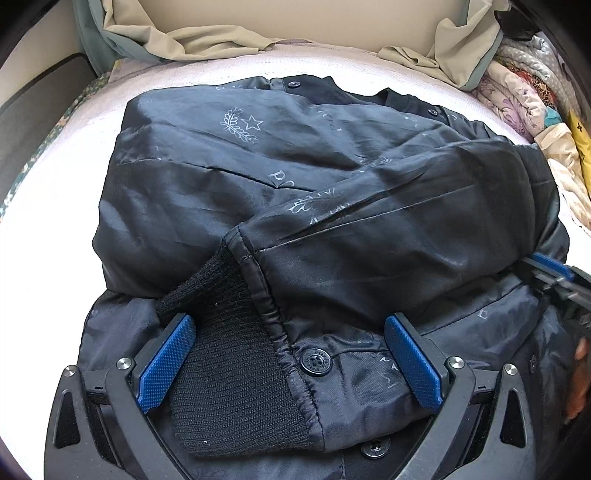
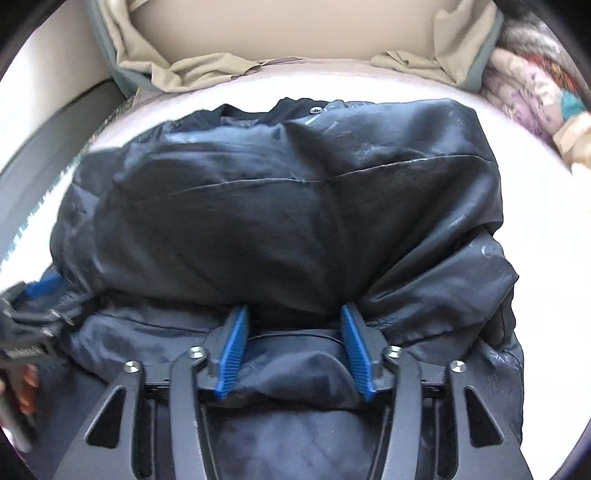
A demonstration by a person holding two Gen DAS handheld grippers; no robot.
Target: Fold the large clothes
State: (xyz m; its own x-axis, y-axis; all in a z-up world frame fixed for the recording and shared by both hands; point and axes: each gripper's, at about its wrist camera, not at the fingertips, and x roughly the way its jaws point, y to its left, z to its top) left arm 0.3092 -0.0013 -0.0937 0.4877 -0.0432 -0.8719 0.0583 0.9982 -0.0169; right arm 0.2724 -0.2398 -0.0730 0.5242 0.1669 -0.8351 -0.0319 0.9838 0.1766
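Observation:
A dark navy jacket (image 1: 314, 192) lies lining-out and partly folded on a white padded surface (image 1: 55, 240). Its black knitted cuff (image 1: 221, 369) and a sleeve end rest between the fingers of my left gripper (image 1: 291, 318). That gripper stands wide open over the near edge, and its blue pads (image 1: 168, 363) do not press the cuff. My right gripper (image 2: 293, 312) is open low over the jacket (image 2: 280, 221), with a loose hump of fabric between its pads (image 2: 232, 354). Each gripper shows at the edge of the other's view: the right gripper (image 1: 554, 273), the left gripper (image 2: 37, 291).
Crumpled beige cloth (image 1: 207, 33) lies along the back against a beige panel. A heap of patterned, colourful clothes (image 1: 528, 99) sits at the far right. A grey panel (image 1: 33, 122) borders the left. A hand (image 2: 26, 384) shows at the left edge.

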